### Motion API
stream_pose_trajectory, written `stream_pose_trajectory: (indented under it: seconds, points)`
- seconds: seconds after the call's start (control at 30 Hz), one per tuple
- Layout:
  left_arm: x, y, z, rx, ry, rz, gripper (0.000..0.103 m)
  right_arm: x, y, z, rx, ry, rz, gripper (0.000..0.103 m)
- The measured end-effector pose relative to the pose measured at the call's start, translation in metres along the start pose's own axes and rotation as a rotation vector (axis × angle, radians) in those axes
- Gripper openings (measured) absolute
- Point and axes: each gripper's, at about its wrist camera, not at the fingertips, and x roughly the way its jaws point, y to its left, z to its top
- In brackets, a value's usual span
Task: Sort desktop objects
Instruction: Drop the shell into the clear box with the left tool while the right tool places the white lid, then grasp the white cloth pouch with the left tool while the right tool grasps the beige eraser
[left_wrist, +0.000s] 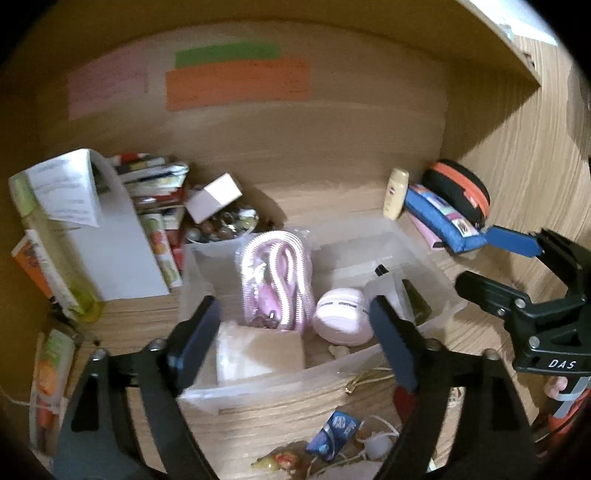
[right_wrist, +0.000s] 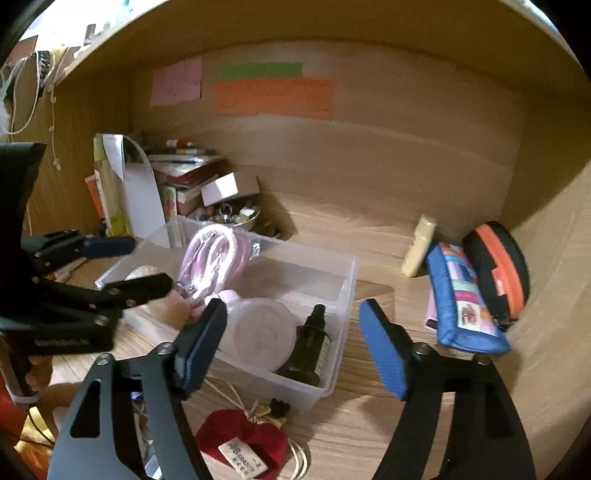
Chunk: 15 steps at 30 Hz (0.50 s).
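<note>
1. Both sets of jaws stand wide with nothing between them. The left gripper (left_wrist: 295, 332) hangs over the near wall of the clear plastic bin (left_wrist: 280, 380). The right gripper (right_wrist: 291, 343) hangs over the bin's right end.

2. The bin sits mid-counter and already holds a coiled pink cable in a bag (left_wrist: 275, 280), a round pink case (left_wrist: 341, 317), a dark green pump bottle (right_wrist: 310, 343) and a flat pale packet (left_wrist: 258, 354).

3. Unsorted things lie on the counter (right_wrist: 369, 424) at 6 o'clock of the bin: a red pouch with a tag (right_wrist: 240, 439), a gold cord (right_wrist: 236, 398), a small blue sachet (left_wrist: 334, 430) and a white charm (left_wrist: 376, 443).

4. Likely risk: the cord runs under the bin's near edge and beside the pouch, so lifting one may drag the other or snag the bin.

5. Likely risk: the two grippers sit close together over the bin, so reaching inward at once could knock them together.

6. Likely risk: the pump bottle leans against the bin's corner, and a nudge could roll it onto the pink case.

7. At 2 o'clock of the bin, a cream lotion bottle (right_wrist: 419, 245) leans on a blue patchwork pouch (right_wrist: 461, 299), with a black-and-orange zip case (right_wrist: 496, 269) behind. Moving the pouch may topple the bottle.

8. At 10 o'clock stand books (left_wrist: 155, 206), a white box (left_wrist: 214, 195) and a bowl of trinkets (left_wrist: 221, 227), crowding the bin's far left.
</note>
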Motion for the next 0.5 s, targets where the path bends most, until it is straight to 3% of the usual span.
stream_pose_trajectory:
  seconds: [0.03,0.17,0.5]
  points:
    - [-0.005,0.002,0.000,-0.007,-0.007,0.003,0.093,-0.004,0.000,-0.001,0.003,-0.006,-0.004,0.080]
    - [-0.020,0.005,-0.007,-0.018,0.005,-0.011,0.097,-0.017,-0.001,-0.005,0.012,-0.016,-0.031,0.087]
    - [-0.032,-0.005,-0.060,0.008,0.143,-0.022,0.097,-0.034,0.002,-0.037,-0.007,0.001,-0.045,0.088]
